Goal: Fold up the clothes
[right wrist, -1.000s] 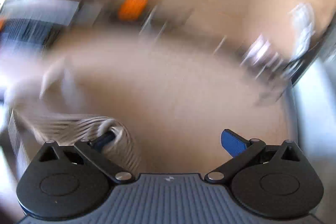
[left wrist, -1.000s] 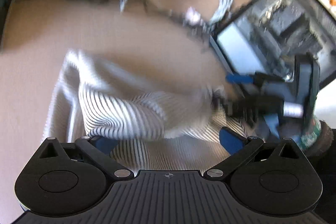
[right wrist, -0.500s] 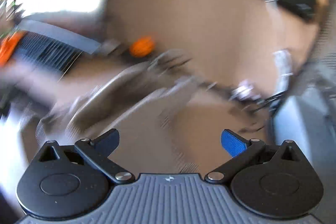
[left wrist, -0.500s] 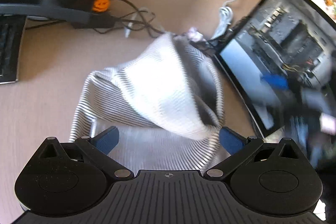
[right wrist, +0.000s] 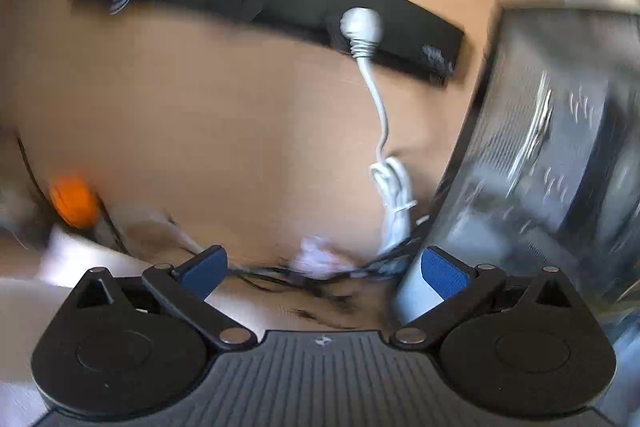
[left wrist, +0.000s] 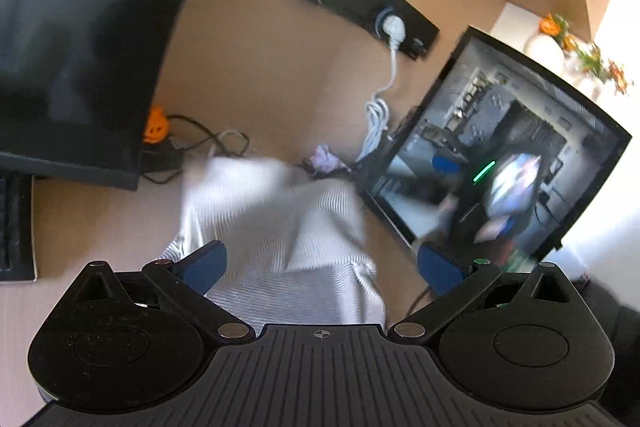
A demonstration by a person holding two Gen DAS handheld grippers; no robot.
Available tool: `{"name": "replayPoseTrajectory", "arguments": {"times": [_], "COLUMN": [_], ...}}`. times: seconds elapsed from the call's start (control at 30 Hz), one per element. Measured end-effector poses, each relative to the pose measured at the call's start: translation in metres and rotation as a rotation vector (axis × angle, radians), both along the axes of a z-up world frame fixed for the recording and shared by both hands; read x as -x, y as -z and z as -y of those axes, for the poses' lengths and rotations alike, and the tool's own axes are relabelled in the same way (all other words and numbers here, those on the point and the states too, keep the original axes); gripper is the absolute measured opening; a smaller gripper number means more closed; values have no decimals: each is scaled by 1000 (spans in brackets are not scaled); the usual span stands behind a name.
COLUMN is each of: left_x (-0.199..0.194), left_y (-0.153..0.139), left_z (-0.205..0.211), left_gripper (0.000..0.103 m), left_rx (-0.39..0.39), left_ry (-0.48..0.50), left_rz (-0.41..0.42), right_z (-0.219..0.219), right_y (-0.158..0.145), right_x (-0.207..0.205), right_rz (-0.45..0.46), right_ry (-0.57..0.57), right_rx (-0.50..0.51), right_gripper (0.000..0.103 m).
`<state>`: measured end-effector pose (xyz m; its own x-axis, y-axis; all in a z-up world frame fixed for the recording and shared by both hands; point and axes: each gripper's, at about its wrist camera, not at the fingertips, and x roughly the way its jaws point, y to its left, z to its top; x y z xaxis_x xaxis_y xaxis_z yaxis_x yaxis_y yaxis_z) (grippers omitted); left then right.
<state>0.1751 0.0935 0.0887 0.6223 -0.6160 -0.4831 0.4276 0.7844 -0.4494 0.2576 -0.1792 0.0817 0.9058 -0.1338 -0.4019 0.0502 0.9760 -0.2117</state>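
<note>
A white garment with thin grey stripes (left wrist: 280, 227) lies bunched on the tan desk (left wrist: 100, 219), blurred at its far edge. My left gripper (left wrist: 322, 261) hangs open just above its near part, with nothing between the blue fingertips. My right gripper (right wrist: 324, 265) is open too and holds nothing; it points at the back wall. In the right wrist view only a pale blurred edge of the garment (right wrist: 76, 251) shows at the lower left.
A dark monitor (left wrist: 80, 39) stands at the left with a keyboard (left wrist: 14, 227) below it. A glass-sided computer case (left wrist: 492, 163) stands at the right. A black power strip (right wrist: 260, 3) with a white plug and cable (right wrist: 380, 131) runs along the wall. An orange pumpkin figure (left wrist: 155, 125) and loose cables sit behind the garment.
Both grippers let go of the striped garment and lifted away from it. The garment dropped onto the desk in a bunched fold. The right gripper swung up toward the wall.
</note>
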Motion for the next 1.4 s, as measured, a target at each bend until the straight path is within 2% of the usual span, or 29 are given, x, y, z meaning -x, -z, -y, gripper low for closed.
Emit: {"name": "replayPoseTrajectory", "arguments": {"times": [0.03, 0.1, 0.2, 0.27, 0.43, 0.67, 0.87, 1.03, 1.13, 1.23, 1.33, 1.4], "left_x": [-2, -14, -37, -52, -74, -70, -59, -32, -10, 17, 36, 44], "left_y": [5, 31, 75, 95, 116, 122, 123, 121, 119, 118, 117, 116], "left_z": [4, 14, 28, 38, 54, 48, 38, 31, 30, 29, 31, 35], "left_gripper": [103, 103, 103, 103, 103, 103, 103, 103, 103, 103, 103, 103], "left_rx": [-9, -30, -68, -102, -185, -185, -164, -190, -219, -215, -170, -142], "left_ry": [13, 25, 27, 20, 5, -6, -7, -30, -45, -45, 13, 76], "left_rz": [-12, -95, -224, -267, -286, -293, -280, -297, -319, -334, -393, -434], "right_z": [3, 6, 9, 10, 5, -11, -18, -25, -18, -10, -2, 6], "right_y": [3, 25, 59, 81, 115, 131, 131, 131, 130, 128, 127, 123], "right_x": [3, 11, 21, 28, 30, 34, 36, 46, 64, 82, 100, 109], "right_rz": [-32, -89, -198, -265, -357, -373, -385, -396, -396, -395, -394, -385], "right_ry": [-30, -73, -89, -95, -123, -196, -266, -349, -414, -481, -547, -532], "right_rx": [26, 94, 87, 83, 87, 112, 87, 69, 92, 118, 144, 222], "right_gripper": [103, 103, 103, 103, 103, 103, 103, 103, 103, 103, 103, 103]}}
